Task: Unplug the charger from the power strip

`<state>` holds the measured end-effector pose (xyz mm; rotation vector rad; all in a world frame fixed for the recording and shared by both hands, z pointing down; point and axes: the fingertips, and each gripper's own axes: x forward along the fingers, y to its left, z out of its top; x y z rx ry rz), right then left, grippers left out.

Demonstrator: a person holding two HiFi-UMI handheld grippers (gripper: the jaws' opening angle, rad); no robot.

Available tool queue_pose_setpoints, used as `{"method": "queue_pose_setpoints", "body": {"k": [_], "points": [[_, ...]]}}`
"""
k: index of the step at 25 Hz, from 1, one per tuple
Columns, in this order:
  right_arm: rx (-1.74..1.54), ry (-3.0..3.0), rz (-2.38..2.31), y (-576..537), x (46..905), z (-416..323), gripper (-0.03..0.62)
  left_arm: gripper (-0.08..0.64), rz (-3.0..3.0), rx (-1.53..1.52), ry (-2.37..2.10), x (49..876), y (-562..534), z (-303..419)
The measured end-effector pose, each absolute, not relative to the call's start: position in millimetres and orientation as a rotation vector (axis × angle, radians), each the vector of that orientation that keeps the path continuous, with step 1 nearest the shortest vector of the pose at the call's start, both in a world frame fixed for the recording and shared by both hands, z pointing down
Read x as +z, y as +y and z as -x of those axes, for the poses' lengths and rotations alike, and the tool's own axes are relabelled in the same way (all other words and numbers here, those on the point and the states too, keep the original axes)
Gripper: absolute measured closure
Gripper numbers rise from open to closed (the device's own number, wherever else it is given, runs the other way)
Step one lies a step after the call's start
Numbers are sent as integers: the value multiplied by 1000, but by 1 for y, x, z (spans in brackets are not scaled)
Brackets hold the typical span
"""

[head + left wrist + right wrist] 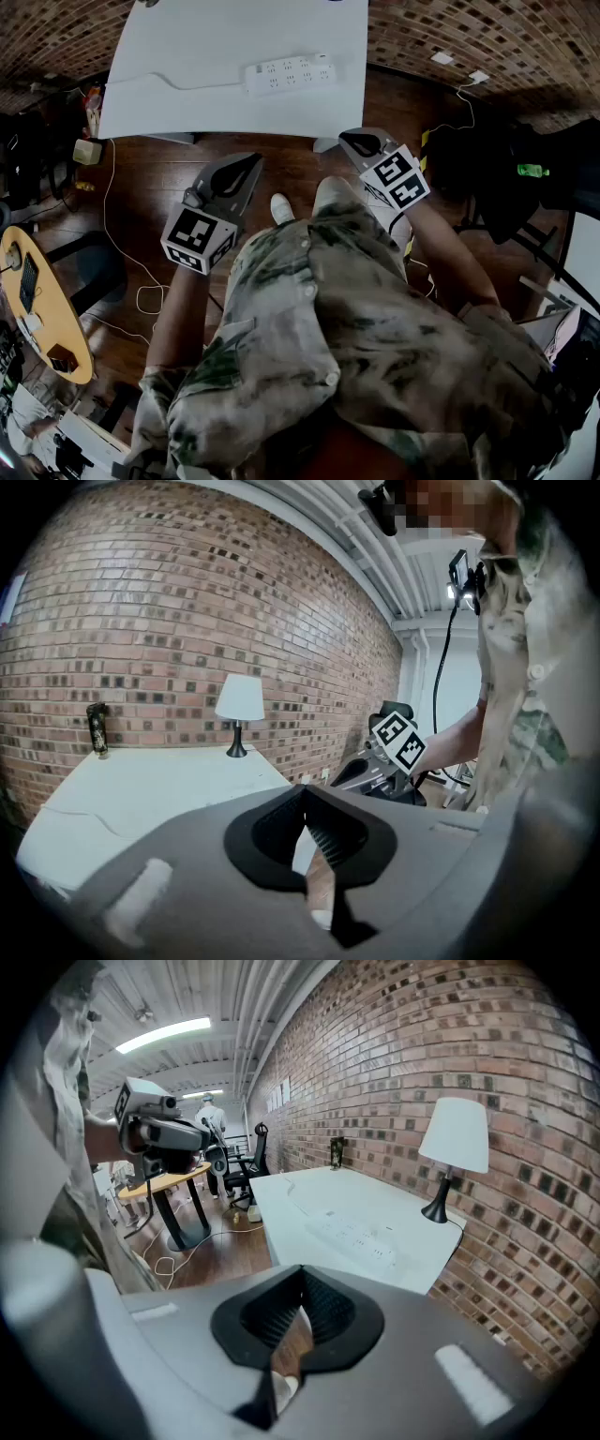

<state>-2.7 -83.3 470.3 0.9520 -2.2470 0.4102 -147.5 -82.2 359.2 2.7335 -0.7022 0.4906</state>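
Two grippers hang low over the person's lap in the head view, both well short of the table (187,56) that fills the upper middle of the frame. The left gripper (251,161) has its jaws pressed together with nothing between them; only floor shows through the slit in its own view. The right gripper (353,140) is the same, with its jaws closed and empty.

The strip (289,73) lies flat on the white table, near its front edge and towards the upper centre of the head view. Its cord (178,86) trails off to the left. In the right gripper view the strip sits mid-frame, with a lamp (455,1147) at the far right of the table. The charger should be plugged into this strip, but at this range I cannot pick it out for certain. It may be the small raised shape at the strip's right end.

As a judgement, a charger is a light, hard plastic block, smooth-sided and a little slippery. Its prongs are held tight enough in the socket that the light strip would likely lift with it. One pair of jaws should therefore press the strip's body down beside the socket. The other pair should open and take the charger across its two flat sides, low near the strip. The pull should go straight up without rocking, which could bend the prongs.
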Motion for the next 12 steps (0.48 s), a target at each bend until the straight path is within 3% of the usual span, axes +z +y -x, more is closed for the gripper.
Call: {"method": "queue_pose_setpoints", "body": {"k": [12], "points": [[201, -2180, -783, -247, 543, -8, 586, 508, -2738, 630, -618, 393, -225, 64]]}}
